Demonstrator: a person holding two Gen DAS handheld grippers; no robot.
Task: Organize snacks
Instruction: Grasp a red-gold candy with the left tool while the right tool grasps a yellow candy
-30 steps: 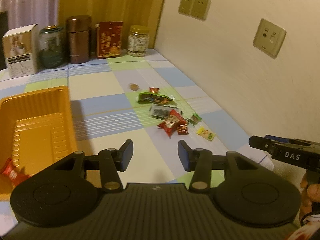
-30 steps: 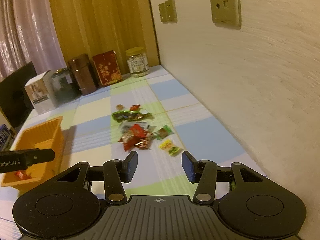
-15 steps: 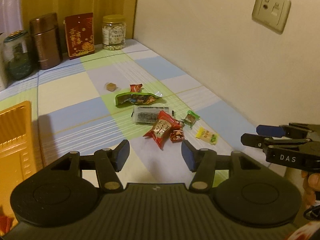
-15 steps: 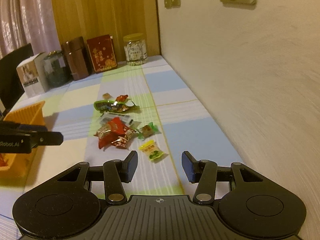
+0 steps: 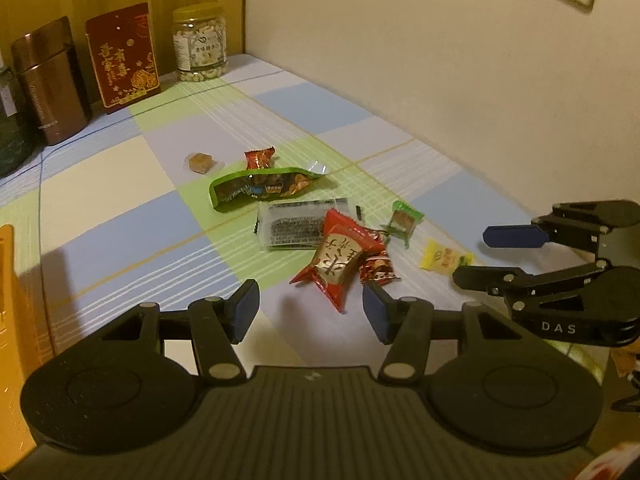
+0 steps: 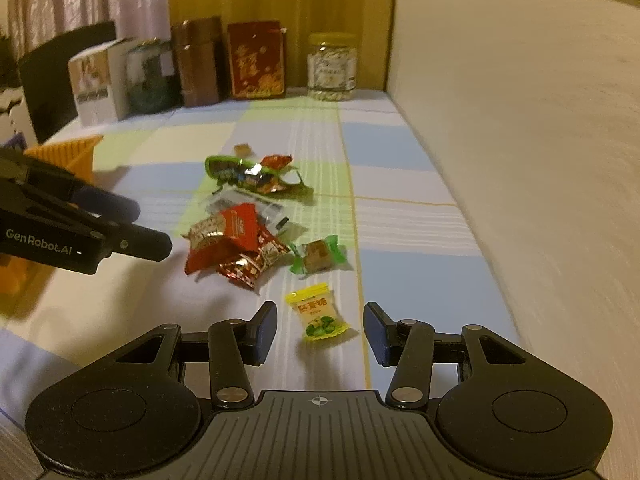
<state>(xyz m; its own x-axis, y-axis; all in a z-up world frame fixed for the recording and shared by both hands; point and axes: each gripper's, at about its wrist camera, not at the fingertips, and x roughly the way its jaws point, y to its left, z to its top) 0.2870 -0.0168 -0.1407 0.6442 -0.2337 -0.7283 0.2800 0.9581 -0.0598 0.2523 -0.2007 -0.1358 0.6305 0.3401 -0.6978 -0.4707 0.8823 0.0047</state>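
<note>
Crinkly foil-wrapped snacks (image 5: 338,264), checked tablecloth (image 5: 120,216)

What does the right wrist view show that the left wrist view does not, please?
Only the right wrist view shows the white box and the black chair back behind it. Only the left wrist view shows the right gripper from outside, open, beside the yellow candy. Both show the red packet, the green wrapper, the nut jar and part of the orange tray.
</note>
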